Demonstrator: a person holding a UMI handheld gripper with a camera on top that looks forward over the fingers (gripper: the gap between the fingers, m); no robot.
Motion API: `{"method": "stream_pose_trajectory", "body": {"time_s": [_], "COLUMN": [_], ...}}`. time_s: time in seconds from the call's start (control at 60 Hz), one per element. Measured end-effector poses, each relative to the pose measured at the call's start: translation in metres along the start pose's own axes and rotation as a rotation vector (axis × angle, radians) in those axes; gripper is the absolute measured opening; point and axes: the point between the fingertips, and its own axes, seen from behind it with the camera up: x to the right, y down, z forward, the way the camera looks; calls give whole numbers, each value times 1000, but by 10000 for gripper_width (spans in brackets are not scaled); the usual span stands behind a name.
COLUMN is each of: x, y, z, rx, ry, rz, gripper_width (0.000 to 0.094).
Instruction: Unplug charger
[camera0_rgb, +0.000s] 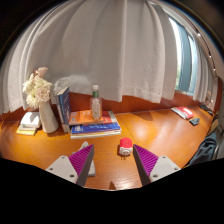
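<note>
In the gripper view, the claw (108, 160) hangs released above a warm orange-brown wooden worktop (160, 132), its two purple-padded fingers spread wide with nothing between them. Just ahead of the gap sits a small red, rounded object (126, 146) on the wood; whether this is the charger I cannot tell, and no cable or socket shows clearly. I judge the task to be at the approach step: nothing is grasped yet, and the next move calls for finding the plug, lining the fingers up on either side of it and closing.

Left of the red object lies a flat blue book (95, 127), with a clear plastic bottle (96, 102) standing behind it. Further left stands a vase of pale flowers (40, 92). White pleated curtains (110, 50) hang behind the worktop.
</note>
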Motion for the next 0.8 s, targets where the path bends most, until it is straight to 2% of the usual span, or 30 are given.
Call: {"method": "stream_pose_trajectory", "body": {"time_s": [0.15, 0.283, 0.467, 0.633, 0.8], "x": [-88, -168, -263, -297, -301], "y": [-23, -10, 43, 67, 86], "z": [-96, -163, -223, -254, -263], "rx": [107, 170, 109, 92, 73], "ry": [-86, -165, -289, -332, -328], "rz": [-20, -60, -97, -99, -120], "gripper_width": [792, 790, 793, 793, 791]}}
